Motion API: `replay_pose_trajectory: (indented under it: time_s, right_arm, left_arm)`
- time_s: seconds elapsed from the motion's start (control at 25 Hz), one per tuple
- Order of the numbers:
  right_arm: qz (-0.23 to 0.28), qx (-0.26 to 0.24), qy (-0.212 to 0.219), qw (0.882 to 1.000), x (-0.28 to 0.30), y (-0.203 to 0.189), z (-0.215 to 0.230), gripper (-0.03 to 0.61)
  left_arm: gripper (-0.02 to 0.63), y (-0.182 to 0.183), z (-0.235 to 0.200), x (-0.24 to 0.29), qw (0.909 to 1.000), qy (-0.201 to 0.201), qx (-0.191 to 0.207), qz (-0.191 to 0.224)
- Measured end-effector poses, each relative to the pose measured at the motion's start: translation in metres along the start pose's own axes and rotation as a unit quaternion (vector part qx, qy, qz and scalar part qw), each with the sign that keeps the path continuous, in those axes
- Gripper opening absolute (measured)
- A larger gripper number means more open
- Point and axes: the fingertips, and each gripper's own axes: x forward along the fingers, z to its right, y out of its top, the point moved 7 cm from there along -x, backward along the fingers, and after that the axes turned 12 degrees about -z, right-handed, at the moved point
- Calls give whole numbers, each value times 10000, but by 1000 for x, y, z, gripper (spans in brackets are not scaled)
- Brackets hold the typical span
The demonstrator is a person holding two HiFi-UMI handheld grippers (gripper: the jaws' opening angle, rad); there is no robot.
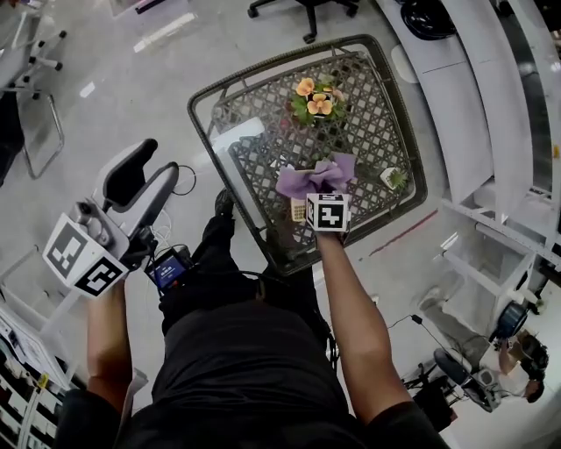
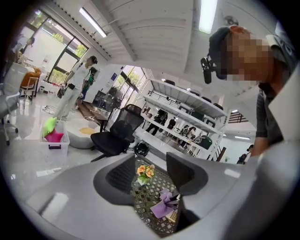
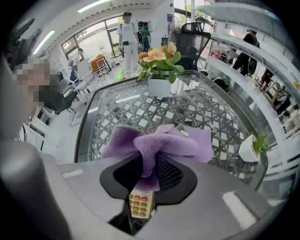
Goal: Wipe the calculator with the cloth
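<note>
The table (image 1: 198, 110) stands right in front of me. On it, towards the far side and about the middle, sits the flower pot (image 1: 316, 103). A small plant pot (image 1: 392, 178) sits on the table near its right edge. The calculator (image 1: 298, 209) lies on the table close to the near edge. Over that near part of the table my right gripper (image 3: 145, 180) has the cloth (image 1: 316, 175) between its jaws, directly above the calculator. My left gripper (image 1: 145, 184) is off the table's left side, well apart from it. An office chair (image 1: 307, 13) stands beyond the table's far edge
</note>
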Motion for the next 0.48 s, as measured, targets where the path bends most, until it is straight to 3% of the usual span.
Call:
replay_pose_trajectory:
  time_s: [0.16, 0.32, 0.48]
  right_arm:
    - [70, 521, 268, 9983, 9, -1, -13, 74]
    - [204, 1013, 961, 9900, 12, 2, -31, 74]
    - [435, 1004, 1541, 9820, 3, 14, -50, 74]
  left_arm:
    - [227, -6, -11, -7, 9999, 62, -81, 43]
    - [227, -10, -16, -9, 9999, 81, -134, 69]
    - [227, -9, -19, -10, 9998, 82, -158, 110]
